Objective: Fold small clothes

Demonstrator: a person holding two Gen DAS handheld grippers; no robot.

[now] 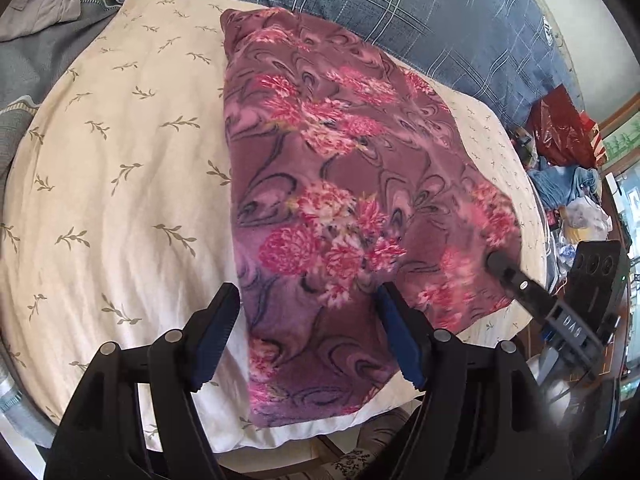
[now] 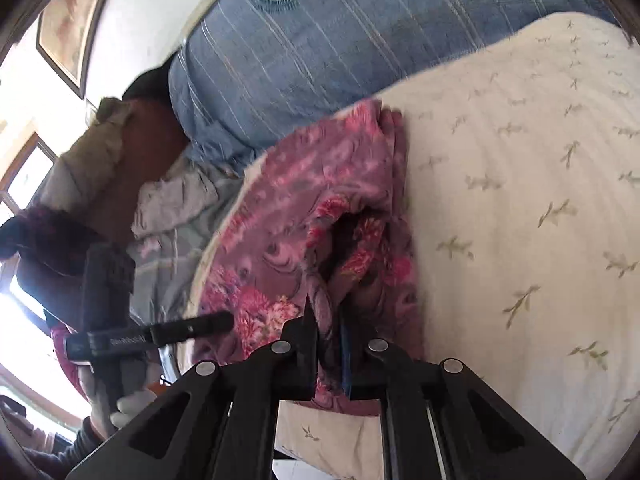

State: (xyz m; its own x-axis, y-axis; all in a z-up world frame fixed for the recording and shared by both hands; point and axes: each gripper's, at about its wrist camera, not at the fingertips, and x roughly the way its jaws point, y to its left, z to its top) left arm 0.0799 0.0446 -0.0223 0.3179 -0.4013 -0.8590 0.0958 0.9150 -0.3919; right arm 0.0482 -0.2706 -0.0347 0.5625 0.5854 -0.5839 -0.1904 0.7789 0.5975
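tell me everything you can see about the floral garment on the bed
The garment is a fleecy, mauve-purple cloth printed with pink flowers and dark swirls. It lies spread mostly flat on the cream leaf-print cover, reaching to the cover's near edge. The right claw is shut on one bunched-up edge of it, lifting a fold there. The left claw hangs open above its near end, not gripping it.

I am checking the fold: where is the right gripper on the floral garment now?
In the left wrist view the right gripper meets the floral garment at its right edge, near the cream sheet; its own view shows it shut on bunched fabric.
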